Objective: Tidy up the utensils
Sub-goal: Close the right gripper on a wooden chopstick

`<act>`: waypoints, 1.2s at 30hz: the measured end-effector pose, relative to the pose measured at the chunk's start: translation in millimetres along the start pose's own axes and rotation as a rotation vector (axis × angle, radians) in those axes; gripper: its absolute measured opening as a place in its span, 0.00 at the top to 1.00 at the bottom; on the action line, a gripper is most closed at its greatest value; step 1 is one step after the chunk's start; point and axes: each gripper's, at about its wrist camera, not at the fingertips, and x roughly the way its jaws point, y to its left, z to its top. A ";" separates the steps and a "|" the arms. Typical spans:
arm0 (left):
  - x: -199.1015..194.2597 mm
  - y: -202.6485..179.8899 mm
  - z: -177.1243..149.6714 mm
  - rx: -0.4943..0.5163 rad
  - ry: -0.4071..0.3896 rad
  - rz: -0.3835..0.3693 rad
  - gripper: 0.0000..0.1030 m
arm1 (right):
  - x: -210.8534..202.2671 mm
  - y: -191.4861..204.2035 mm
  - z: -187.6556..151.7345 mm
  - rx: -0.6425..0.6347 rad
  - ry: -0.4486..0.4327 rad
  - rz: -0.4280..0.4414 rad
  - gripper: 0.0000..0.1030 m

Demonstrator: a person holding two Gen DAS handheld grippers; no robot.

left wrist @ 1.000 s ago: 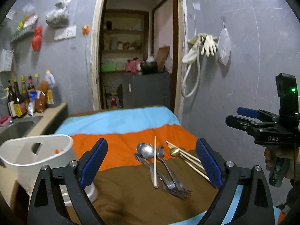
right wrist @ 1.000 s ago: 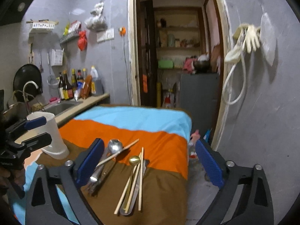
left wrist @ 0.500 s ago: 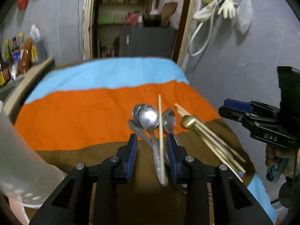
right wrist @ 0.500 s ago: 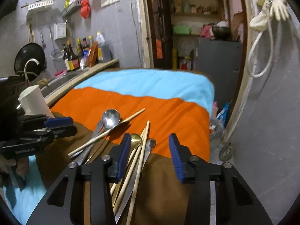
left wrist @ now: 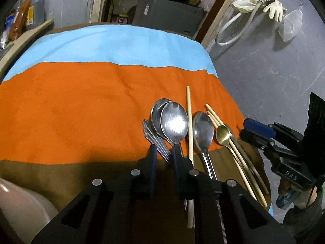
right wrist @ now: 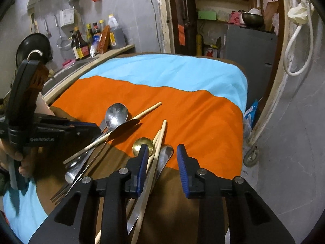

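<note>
A blue, orange and brown striped cloth (left wrist: 85, 105) bears the heaped steel spoons (left wrist: 174, 120), forks and wooden chopsticks (right wrist: 156, 154). The left gripper (left wrist: 163, 154), just narrowed, straddles spoon handles; the right gripper (right wrist: 161, 158), also closing, brackets chopsticks, gripping nothing

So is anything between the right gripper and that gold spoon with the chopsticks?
Nothing blocks it. The right gripper already straddles the wooden chopsticks and a steel utensil handle. The round gold spoon lies half hidden behind its left finger, touching the chopsticks, so it may get clamped too.
</note>
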 end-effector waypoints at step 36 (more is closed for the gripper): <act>-12.7 -6.2 -0.1 -0.069 0.002 -0.139 1.00 | -2.5 -48.7 -22.9 0.275 0.051 0.077 0.96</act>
